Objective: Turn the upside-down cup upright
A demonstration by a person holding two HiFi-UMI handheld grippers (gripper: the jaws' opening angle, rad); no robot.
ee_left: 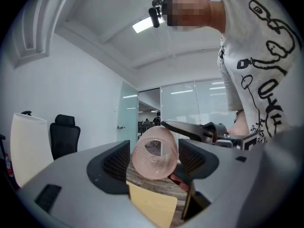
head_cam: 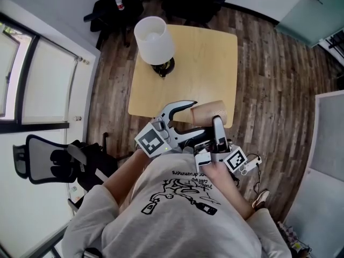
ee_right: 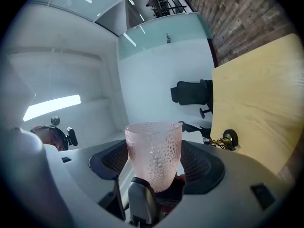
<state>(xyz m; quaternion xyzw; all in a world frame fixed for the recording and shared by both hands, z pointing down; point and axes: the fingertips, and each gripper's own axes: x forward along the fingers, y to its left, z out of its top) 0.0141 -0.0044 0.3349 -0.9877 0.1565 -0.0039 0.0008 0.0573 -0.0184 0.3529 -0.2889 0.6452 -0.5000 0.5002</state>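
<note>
A pink, dimpled glass cup [head_cam: 209, 112] hangs on its side above the near edge of the wooden table [head_cam: 204, 63]. My right gripper [head_cam: 217, 123] is shut on it. In the right gripper view both pads press the cup [ee_right: 153, 153] at its narrow lower part. My left gripper [head_cam: 188, 117] stands open at the cup's left end. In the left gripper view I look into the cup's mouth [ee_left: 154, 152], with a gap between it and each pad. One finger of the right gripper [ee_left: 190, 129] shows behind the cup.
A lamp with a white shade [head_cam: 154, 39] stands at the table's far left, its dark base [head_cam: 163, 67] beside it. Black office chairs sit behind the table [head_cam: 115, 7] and at my left [head_cam: 48, 160]. Wood floor surrounds the table.
</note>
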